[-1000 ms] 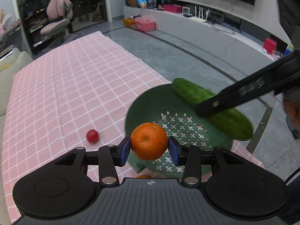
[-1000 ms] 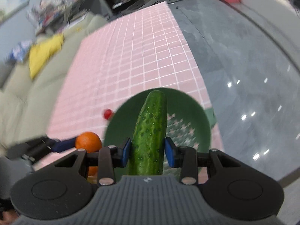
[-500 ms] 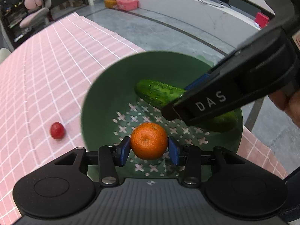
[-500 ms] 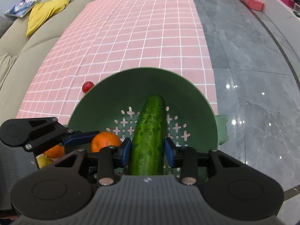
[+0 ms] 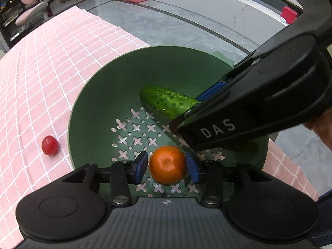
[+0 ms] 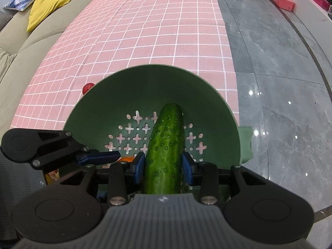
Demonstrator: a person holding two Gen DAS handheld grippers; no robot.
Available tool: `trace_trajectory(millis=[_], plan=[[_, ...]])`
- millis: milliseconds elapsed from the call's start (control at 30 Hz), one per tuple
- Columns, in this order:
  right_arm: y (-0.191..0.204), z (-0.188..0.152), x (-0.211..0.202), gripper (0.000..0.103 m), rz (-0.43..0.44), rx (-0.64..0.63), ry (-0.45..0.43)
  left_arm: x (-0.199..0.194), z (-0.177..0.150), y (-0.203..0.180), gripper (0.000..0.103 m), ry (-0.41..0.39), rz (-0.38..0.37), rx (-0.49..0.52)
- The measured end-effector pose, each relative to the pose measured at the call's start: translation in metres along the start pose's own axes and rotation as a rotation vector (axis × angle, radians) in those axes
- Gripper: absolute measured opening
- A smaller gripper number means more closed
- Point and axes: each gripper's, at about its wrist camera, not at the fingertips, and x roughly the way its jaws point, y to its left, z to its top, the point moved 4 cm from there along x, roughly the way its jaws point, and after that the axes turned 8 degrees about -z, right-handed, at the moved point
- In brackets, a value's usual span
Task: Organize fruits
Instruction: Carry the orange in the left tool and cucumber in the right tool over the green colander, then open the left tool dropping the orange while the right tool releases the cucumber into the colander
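A green colander bowl (image 5: 99, 108) (image 6: 145, 78) stands on the pink checked cloth. Inside the bowl, just over its perforated bottom, my left gripper (image 5: 167, 167) has its jaws opening. The orange (image 5: 167, 165) lies between the blue pads, with a gap showing at the left pad. My right gripper (image 6: 162, 166) is shut on a cucumber (image 6: 166, 145) (image 5: 166, 101), whose far end points down into the bowl. In the right wrist view only a sliver of the orange (image 6: 125, 158) shows behind a finger of the left gripper (image 6: 99, 157). A cherry tomato (image 5: 49, 148) (image 6: 88, 87) lies on the cloth, left of the bowl.
The cloth's edge (image 6: 232, 83) runs close along the bowl's right side, with grey floor (image 6: 280, 83) beyond it. A sofa with a yellow cushion (image 6: 49, 6) lines the table's left side. The bowl's handle (image 6: 245, 145) sticks out to the right.
Both grippers have come down into the bowl with their loads. The left pads have drawn apart from the orange. The right gripper keeps its hold on the cucumber.
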Motion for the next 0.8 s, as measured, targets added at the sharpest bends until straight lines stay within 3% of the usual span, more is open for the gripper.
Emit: trace_trajectory(millis=[167,333,533,800], plan=[[-0.002,0.002,-0.005,0.039,0.019,0.028,-0.015,-0.014,0.000,0.001,0.071,-0.038,0.013,-0.010],[-0.010,0.004,-0.023,0.040,0.023,0.086,-0.065,-0.043,-0.007,0.010,0.071,-0.094,0.006,-0.086],[-0.015,0.000,-0.050,0.040,0.028,0.173,-0.129,-0.090,-0.027,0.028,0.071,-0.174,-0.038,-0.321],[0.013,-0.021,-0.082,0.041,-0.026,0.178,-0.191,-0.141,-0.074,0.045,0.072,-0.212,0.042,-0.484]])
